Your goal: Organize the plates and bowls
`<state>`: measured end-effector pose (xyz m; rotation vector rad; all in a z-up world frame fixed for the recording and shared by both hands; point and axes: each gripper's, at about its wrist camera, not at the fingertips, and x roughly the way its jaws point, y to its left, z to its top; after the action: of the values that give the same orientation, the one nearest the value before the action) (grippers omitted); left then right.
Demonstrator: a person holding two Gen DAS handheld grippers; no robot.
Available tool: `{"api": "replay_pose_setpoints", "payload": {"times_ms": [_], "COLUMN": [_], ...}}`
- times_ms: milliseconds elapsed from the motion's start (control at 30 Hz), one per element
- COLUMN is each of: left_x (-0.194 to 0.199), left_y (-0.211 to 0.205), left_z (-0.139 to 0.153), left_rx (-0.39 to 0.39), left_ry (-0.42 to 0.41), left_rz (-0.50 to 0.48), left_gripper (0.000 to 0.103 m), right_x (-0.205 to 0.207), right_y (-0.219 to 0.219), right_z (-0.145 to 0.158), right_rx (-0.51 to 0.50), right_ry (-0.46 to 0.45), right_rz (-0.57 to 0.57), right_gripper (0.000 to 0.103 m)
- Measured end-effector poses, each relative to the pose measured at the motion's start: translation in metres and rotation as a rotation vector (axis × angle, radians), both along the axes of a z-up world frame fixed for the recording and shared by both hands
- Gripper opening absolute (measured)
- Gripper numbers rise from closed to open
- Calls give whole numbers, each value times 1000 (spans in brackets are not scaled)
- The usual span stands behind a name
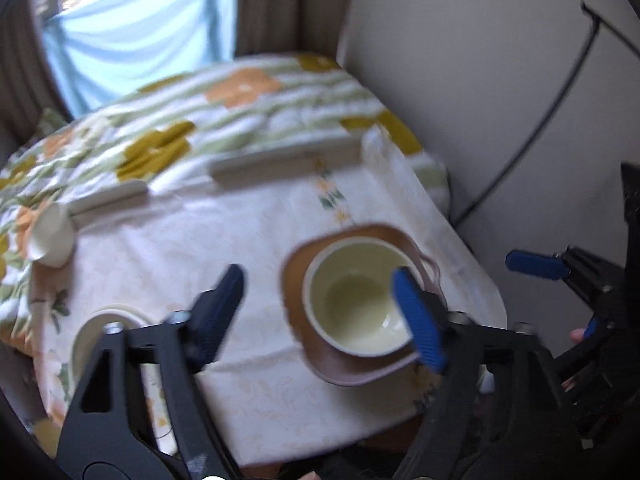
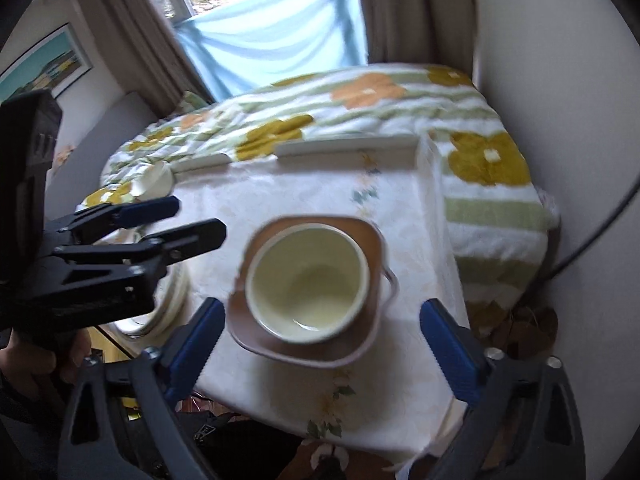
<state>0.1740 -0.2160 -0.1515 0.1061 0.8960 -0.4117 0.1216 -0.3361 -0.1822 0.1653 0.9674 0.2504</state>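
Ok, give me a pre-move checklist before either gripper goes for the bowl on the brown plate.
1. Left hand-held gripper open and holding nothing: ok.
2. Right hand-held gripper open and holding nothing: ok.
3. Pale yellow bowl upright and sitting inside the brown plate: ok.
4. Bowl interior free of contents: ok, it looks bare.
5. Brown plate fully on the tablecloth, away from the edge: cannot tell; it sits near the right side.
6. White cup standing upright: not ok, it lies tipped at the far left corner.
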Motion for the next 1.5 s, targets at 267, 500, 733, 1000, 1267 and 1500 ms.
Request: {"api": "replay_pose_setpoints", "payload": {"times_ms": [267,500,733,1000,1267,1500], "left_x": [-9,3,34,116,192,219], "left_y": [93,198,288,373,404,412], "left_z": [51,51,35,-19,-106,-148], "left_rx": [22,-28,-71,-209,-317,-326], "left_ry": [-151,-79,-16,137,297,353], "left_rz": [290,551,696,773,763,777], "left_gripper": [101,101,101,101,70,45], "right_x": [43,97,162,265,329,349], "right_y": [63,149,229,312,365,391], "right_z": [35,58,65,14,-72,-114], "right_rx": [50,22,10,33,104,151], "right_ry": [-110,-111,-85,105,289,368], "right_rz": [241,416,494,506,481,475], "right_gripper": [98,98,98,98,66,51]}}
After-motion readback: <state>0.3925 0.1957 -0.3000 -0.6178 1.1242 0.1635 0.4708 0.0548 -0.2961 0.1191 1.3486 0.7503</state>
